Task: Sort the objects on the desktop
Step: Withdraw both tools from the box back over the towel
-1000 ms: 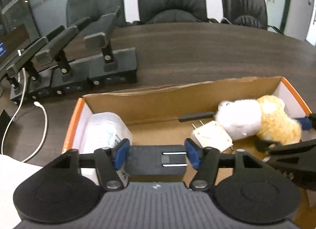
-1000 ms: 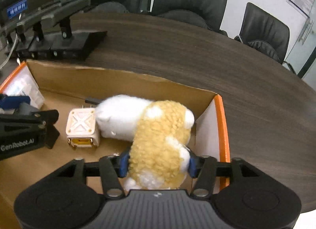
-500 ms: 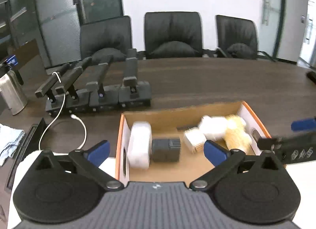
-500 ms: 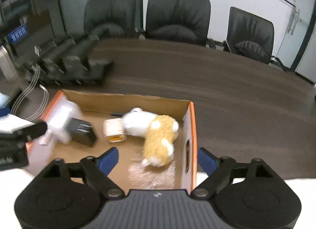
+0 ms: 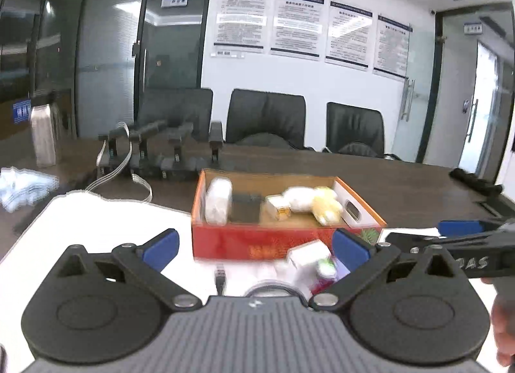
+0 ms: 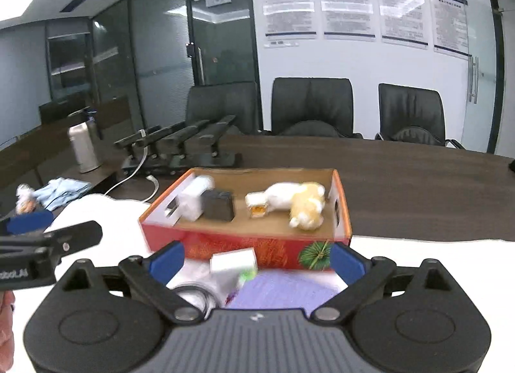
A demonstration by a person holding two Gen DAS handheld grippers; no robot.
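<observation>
An orange-red cardboard box (image 5: 283, 244) (image 6: 244, 244) stands on the table. It holds a white pack (image 5: 219, 200) (image 6: 194, 199), a black adapter (image 5: 246, 208) (image 6: 219, 205), a white-and-orange cube plug (image 5: 278, 208) (image 6: 257, 205) and a white-and-yellow plush toy (image 5: 313, 200) (image 6: 299, 204). My left gripper (image 5: 254, 249) hovers in front of the box, wide open and holding nothing. My right gripper (image 6: 256, 260) is also back from the box, its jaws still opening and holding nothing. A small white carton (image 5: 305, 257) (image 6: 233, 262) lies just before the box.
On the white mat near me lie a coiled cable (image 6: 193, 295), a purple sheet (image 6: 283, 289) and a USB plug (image 5: 220, 278). Black stands (image 5: 167, 154), a steel bottle (image 5: 43, 134) and a blue cloth (image 6: 61, 191) sit to the left. Office chairs (image 6: 312, 105) line the far edge.
Both grippers opened and pulled back and up from the box. The left one let go of the black adapter, the right one of the plush toy; both now lie inside.
</observation>
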